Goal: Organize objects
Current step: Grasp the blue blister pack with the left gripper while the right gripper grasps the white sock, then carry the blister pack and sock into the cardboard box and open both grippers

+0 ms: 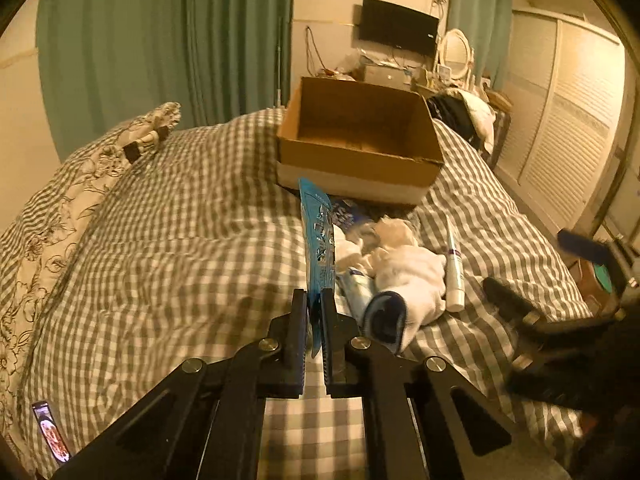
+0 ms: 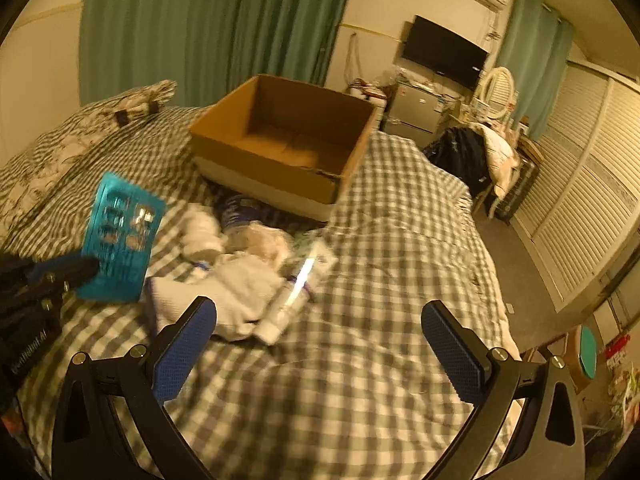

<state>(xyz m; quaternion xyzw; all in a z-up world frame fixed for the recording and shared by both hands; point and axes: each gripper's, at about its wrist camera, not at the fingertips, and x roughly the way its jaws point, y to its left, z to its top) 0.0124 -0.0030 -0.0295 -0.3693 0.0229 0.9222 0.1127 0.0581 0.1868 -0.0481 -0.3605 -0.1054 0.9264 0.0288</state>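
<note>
My left gripper (image 1: 314,300) is shut on a flat blue packet (image 1: 319,236) and holds it upright above the checked bed; the right wrist view shows the same packet (image 2: 120,240) at the left, in the left gripper (image 2: 86,268). An open, empty cardboard box (image 1: 356,140) stands beyond it on the bed, also in the right wrist view (image 2: 280,148). A pile lies in front of the box: white socks (image 1: 408,276), a white tube (image 1: 455,276) and a plastic packet (image 1: 352,220). My right gripper (image 2: 320,328) is open and empty, above the bed near the tube (image 2: 288,304).
Patterned pillows (image 1: 80,184) lie at the left. A phone (image 1: 50,432) lies at the bed's near left. The right gripper (image 1: 520,312) shows at the right edge. Green curtains, a wall TV (image 1: 396,26), a cluttered dresser and louvred closet doors (image 2: 592,208) surround the bed.
</note>
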